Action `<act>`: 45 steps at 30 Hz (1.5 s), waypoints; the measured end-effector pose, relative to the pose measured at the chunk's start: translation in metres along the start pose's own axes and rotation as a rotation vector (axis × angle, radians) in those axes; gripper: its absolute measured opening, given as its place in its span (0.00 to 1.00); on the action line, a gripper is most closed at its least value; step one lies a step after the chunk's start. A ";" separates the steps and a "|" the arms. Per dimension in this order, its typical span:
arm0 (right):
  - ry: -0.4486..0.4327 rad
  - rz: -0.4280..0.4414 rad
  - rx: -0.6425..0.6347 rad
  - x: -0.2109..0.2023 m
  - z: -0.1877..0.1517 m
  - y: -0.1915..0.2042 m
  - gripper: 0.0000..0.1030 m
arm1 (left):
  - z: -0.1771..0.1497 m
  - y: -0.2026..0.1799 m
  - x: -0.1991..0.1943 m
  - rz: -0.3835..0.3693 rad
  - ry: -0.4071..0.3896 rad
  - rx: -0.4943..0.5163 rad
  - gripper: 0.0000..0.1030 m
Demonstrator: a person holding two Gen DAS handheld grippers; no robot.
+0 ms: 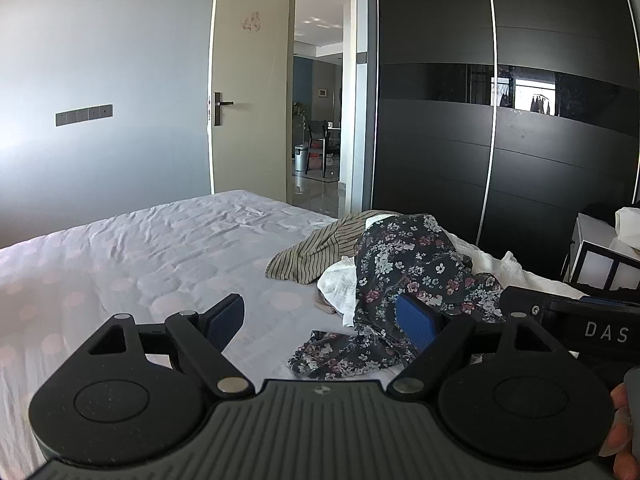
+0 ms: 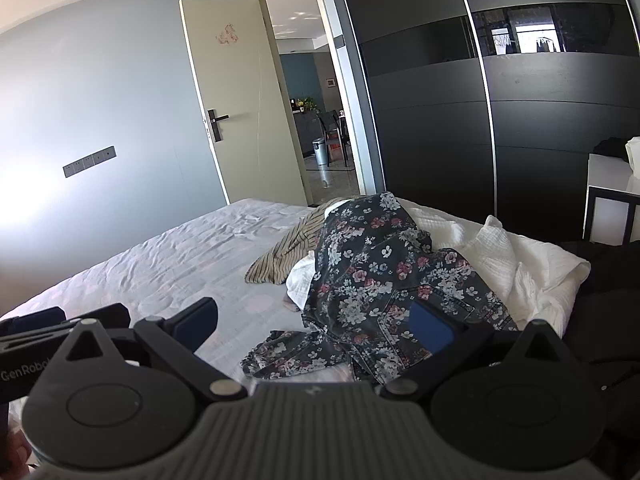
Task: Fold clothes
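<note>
A dark floral garment [image 1: 404, 272] lies crumpled on the bed, draped over a white cloth [image 1: 340, 284] and a beige striped garment [image 1: 312, 248]. The pile also shows in the right wrist view: floral garment [image 2: 372, 276], striped garment [image 2: 284, 256], white cloth [image 2: 500, 256]. My left gripper [image 1: 320, 320] is open and empty, just short of the floral garment's near edge. My right gripper [image 2: 316, 324] is open and empty, over the floral garment's near end. The right gripper's body [image 1: 580, 320] shows at the right of the left wrist view.
The bed [image 1: 160, 264] has a pale dotted sheet, bare to the left of the pile. A black sliding wardrobe [image 1: 500, 120] stands behind the bed, a white nightstand [image 1: 600, 248] at far right, and an open door [image 1: 248, 92] at the back.
</note>
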State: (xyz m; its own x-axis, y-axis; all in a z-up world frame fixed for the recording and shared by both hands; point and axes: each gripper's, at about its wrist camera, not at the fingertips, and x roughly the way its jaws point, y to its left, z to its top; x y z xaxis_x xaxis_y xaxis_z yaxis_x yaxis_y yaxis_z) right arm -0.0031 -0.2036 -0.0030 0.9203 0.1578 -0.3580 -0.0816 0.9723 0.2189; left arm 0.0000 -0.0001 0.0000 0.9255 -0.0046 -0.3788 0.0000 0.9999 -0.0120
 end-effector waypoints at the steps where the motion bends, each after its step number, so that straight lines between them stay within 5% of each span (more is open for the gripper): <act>1: -0.004 -0.001 -0.003 0.000 0.000 0.001 1.00 | 0.000 0.000 0.000 0.003 -0.004 0.005 0.95; 45: 0.002 -0.030 0.000 -0.005 0.000 -0.002 1.00 | -0.002 -0.011 0.007 -0.030 0.061 0.018 0.95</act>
State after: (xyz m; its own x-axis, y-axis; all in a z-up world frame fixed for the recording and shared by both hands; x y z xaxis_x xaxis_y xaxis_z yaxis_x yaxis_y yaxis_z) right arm -0.0070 -0.2063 -0.0014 0.9217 0.1291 -0.3659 -0.0543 0.9767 0.2076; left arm 0.0060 -0.0113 -0.0046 0.9002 -0.0349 -0.4341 0.0348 0.9994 -0.0081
